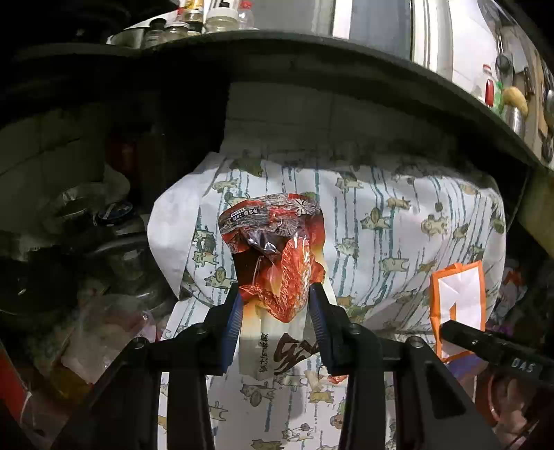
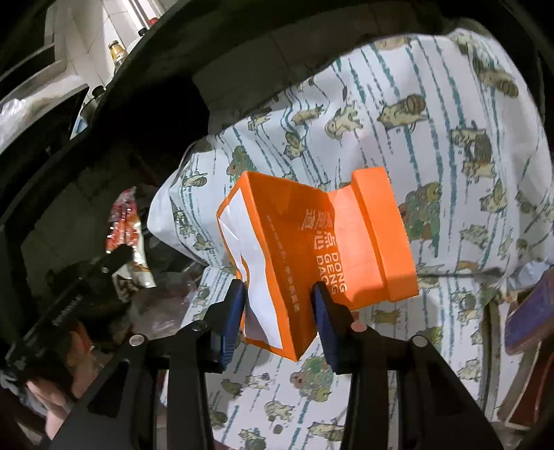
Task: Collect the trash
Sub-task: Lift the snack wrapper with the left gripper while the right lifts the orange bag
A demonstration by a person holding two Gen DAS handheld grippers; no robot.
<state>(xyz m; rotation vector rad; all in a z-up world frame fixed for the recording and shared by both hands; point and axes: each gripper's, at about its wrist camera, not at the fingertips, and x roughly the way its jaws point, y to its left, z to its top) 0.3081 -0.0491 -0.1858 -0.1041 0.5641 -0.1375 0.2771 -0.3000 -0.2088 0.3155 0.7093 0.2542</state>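
My left gripper (image 1: 277, 297) is shut on a crumpled red and orange snack wrapper (image 1: 273, 249), held up in front of a white bag printed with cats and blue stripes (image 1: 398, 221). My right gripper (image 2: 279, 297) is shut on an orange and white paper carton (image 2: 311, 256) with white lettering, held in front of the same bag (image 2: 432, 138). The carton also shows at the right of the left wrist view (image 1: 457, 304). The wrapper shows at the left of the right wrist view (image 2: 126, 235).
A dark counter edge (image 1: 311, 62) overhangs the bag, with jars and bottles (image 1: 207, 20) on top. Pots, lids and plastic clutter (image 1: 104, 249) sit in the dark space to the left. A dark red object (image 2: 529, 311) stands right of the bag.
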